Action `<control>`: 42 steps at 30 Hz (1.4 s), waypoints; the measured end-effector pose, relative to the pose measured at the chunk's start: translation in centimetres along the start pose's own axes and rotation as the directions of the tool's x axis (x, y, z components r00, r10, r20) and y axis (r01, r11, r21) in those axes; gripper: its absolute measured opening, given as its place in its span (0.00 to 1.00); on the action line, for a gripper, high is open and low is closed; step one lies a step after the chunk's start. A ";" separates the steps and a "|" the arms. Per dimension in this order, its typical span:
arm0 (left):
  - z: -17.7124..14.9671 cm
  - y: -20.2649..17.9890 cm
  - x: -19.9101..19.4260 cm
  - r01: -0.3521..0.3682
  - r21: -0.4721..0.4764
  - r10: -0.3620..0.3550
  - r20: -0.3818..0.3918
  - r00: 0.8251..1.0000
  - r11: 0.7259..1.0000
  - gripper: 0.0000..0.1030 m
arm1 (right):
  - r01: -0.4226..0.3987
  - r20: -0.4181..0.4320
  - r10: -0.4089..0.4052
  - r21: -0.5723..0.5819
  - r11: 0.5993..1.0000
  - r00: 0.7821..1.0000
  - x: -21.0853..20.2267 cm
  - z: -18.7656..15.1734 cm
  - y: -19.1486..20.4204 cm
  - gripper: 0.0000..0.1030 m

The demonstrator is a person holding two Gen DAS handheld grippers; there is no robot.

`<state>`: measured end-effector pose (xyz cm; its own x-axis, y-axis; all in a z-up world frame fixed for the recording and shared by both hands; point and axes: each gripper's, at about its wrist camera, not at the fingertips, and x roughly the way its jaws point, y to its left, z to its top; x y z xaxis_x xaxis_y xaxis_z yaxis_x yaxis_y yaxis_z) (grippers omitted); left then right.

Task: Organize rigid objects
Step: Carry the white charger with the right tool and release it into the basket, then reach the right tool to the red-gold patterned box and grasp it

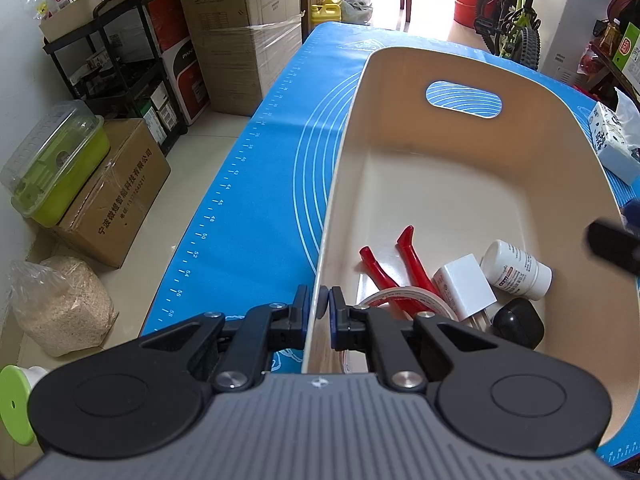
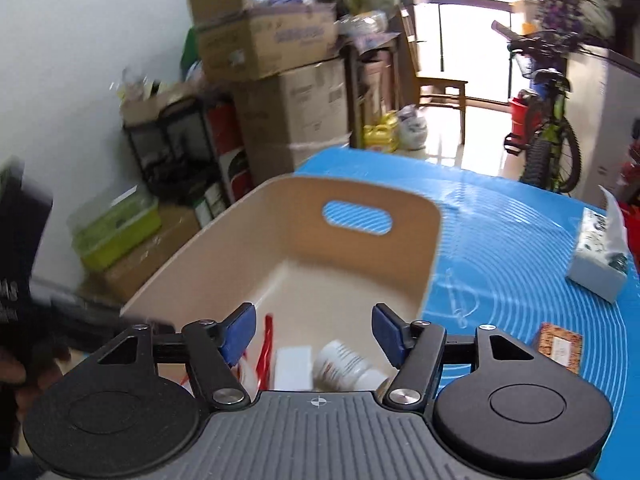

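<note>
A cream plastic bin [image 1: 472, 144] with a handle slot stands on the blue mat [image 1: 256, 184]. In it lie red-handled pliers [image 1: 412, 256], a white charger block [image 1: 464, 292], a white pill bottle [image 1: 516, 270], a black case [image 1: 518, 322] and a clear tape roll [image 1: 404, 296]. My left gripper [image 1: 319, 308] is shut on the bin's left wall near its near corner. My right gripper [image 2: 314, 332] is open and empty above the bin [image 2: 240, 240], over the bottle [image 2: 348, 364] and charger [image 2: 294, 368]. The right view is blurred.
A tissue pack [image 2: 600, 256] and a small brown patterned box [image 2: 558, 344] lie on the mat right of the bin. Cardboard boxes [image 1: 240, 32], a black shelf [image 1: 120, 64] and a green lidded container [image 1: 56, 160] stand on the floor left of the table. A bicycle [image 1: 516, 20] stands beyond.
</note>
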<state>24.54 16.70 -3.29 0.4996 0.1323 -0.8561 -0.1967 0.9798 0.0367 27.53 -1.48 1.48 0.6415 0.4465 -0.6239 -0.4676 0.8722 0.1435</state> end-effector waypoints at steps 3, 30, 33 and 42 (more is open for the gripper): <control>0.0 0.0 0.0 0.000 0.000 0.000 0.000 1.000 1.000 0.12 | 0.029 0.034 -0.030 0.029 0.999 0.999 -0.8 0.4 -1.5 0.75; -0.1 0.2 0.0 -0.006 -0.002 0.006 -0.002 1.000 1.000 0.12 | 0.390 -0.101 -0.379 0.352 0.851 0.920 2.6 -4.4 -17.2 0.94; -0.1 0.1 0.0 -0.007 0.000 0.007 -0.002 1.000 1.000 0.12 | 0.420 -0.119 -0.405 0.347 0.839 0.907 3.3 -4.9 -18.0 0.94; 0.0 -0.2 0.1 -0.015 0.003 0.015 -0.001 1.000 1.000 0.12 | 0.437 -0.147 -0.411 0.290 0.852 0.900 5.9 -6.2 -18.9 0.94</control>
<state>24.57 16.53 -3.36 0.4955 0.1463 -0.8562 -0.2010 0.9783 0.0509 36.32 -16.56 -9.65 0.6796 0.0136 -0.7335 0.0581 0.9957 0.0723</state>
